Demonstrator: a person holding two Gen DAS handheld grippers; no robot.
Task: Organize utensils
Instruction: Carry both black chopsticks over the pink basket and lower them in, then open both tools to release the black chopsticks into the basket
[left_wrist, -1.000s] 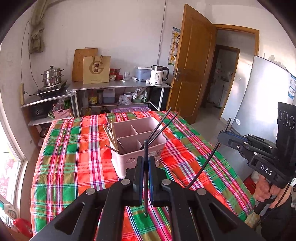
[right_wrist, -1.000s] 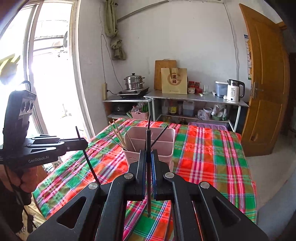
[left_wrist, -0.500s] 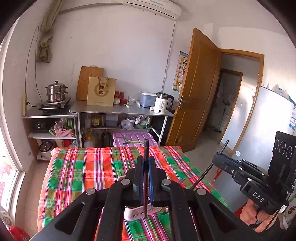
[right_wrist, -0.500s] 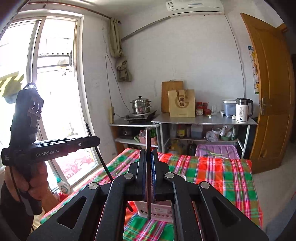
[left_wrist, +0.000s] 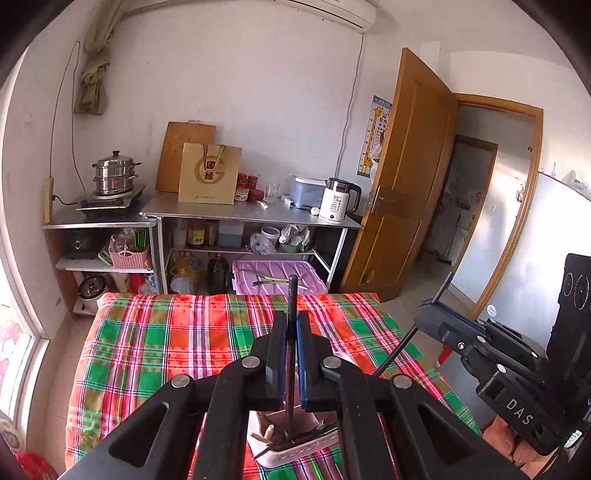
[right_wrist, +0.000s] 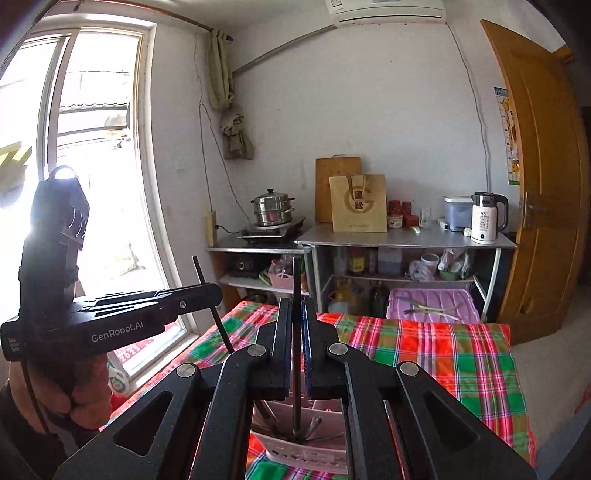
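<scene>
The left gripper (left_wrist: 291, 332) is held level, jaws closed to a narrow slit around a thin dark stick. The right gripper (right_wrist: 295, 321) is posed the same way, level beside it, equally pinched.

- Steel steamer pot (left_wrist: 115, 172) on a hotplate
- White kettle (left_wrist: 338, 201) on the steel shelf (left_wrist: 251, 213)
- Cutting board (right_wrist: 337, 186) behind a paper bag (right_wrist: 359, 207)
- Open wooden door (left_wrist: 410, 177)

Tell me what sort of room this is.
Most likely a home kitchen and dining room: a steamer pot on a cooktop, an electric kettle on a metal shelf table, and a plaid-covered table holding a pink utensil caddy.
</scene>
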